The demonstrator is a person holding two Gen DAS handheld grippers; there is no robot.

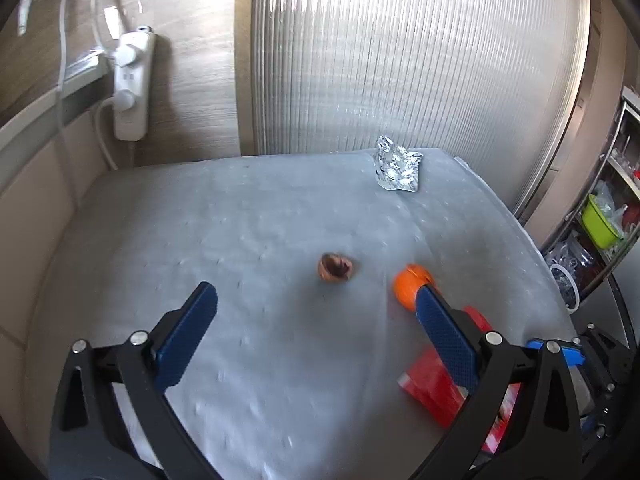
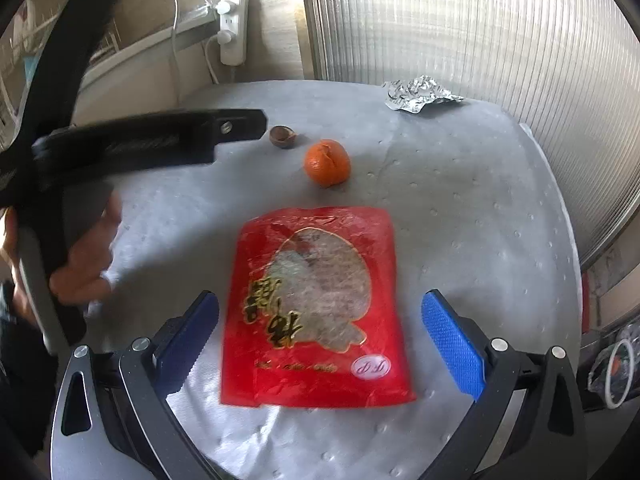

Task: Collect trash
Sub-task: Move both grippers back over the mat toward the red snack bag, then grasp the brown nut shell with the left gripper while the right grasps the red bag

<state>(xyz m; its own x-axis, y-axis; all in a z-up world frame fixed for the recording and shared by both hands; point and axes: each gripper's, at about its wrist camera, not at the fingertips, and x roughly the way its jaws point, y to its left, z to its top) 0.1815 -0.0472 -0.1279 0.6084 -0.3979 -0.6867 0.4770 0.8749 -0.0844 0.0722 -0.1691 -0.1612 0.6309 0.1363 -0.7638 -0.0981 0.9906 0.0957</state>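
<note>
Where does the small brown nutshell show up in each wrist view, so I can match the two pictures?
Left wrist: the nutshell lies near the middle of the picture, on the grey table cover, left of the orange peel.
Right wrist: the nutshell sits upper left of centre, beside the tip of the left gripper's finger.
Shared landmark: the crumpled foil at the table's far edge.

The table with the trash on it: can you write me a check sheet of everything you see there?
Surface: round table under a dimpled grey padded cover.
Job's things: flat red plastic snack bag; orange mandarin peel ball; brown nutshell half; crumpled silver foil blister sheet.
Clutter: nothing seen.
Grippers: left tool open, over the nutshell; right tool open, straddling the bag.
Cables: white power strip on the wall, white cords plugged in.
Surroundings: ribbed translucent panel; shelf with green plastic bin.
</note>
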